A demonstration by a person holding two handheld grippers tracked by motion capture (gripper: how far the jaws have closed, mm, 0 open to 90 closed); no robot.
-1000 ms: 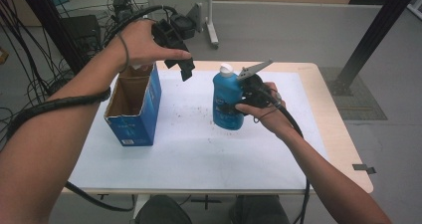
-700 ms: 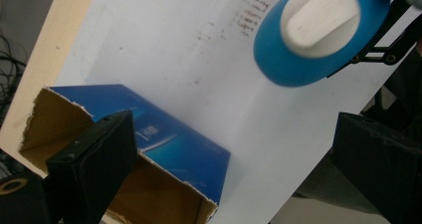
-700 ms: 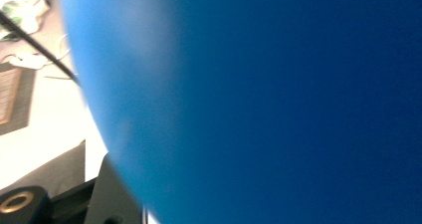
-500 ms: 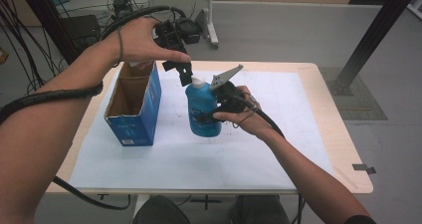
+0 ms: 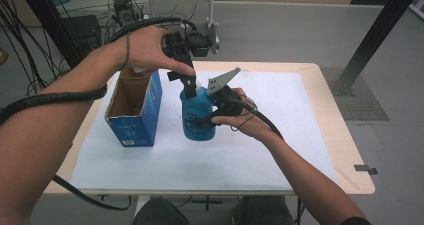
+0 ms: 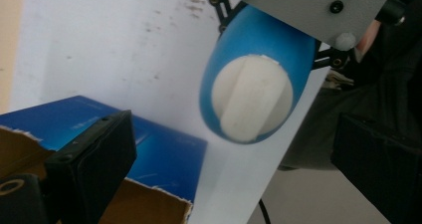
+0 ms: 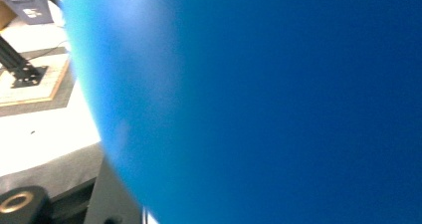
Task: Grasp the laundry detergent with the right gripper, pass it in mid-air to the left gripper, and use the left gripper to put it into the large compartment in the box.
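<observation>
Right tool (image 5: pixel 207 116): clamped on bottle (image 5: pixel 198 116) from the side, holding it upright; bottle base at or just off the desk (image 5: pixel 280 135), can't tell which. Grey plate (image 5: pixel 223 80) on top of tool, tilted up. In right tool view, blue bottle wall (image 7: pixel 259 104) pressed close against lens, blurred.

Left tool (image 5: pixel 190 87): pointing down, tips at bottle top. Jaws wide apart, nothing between them. In left tool view, white cap (image 6: pixel 252 97) sits ahead, between the two black jaws, not touched; right tool's plate (image 6: pixel 308 7) just past the bottle.

Box (image 5: pixel 134 111): blue carton, top open, torn flap edge; stands on desk just beside bottle, on left tool's side. In left tool view, box (image 6: pixel 164 149) lies under the near jaw.

Desk: white sheet over wood top, wood edge showing round it.

Cables trail from both tools.
</observation>
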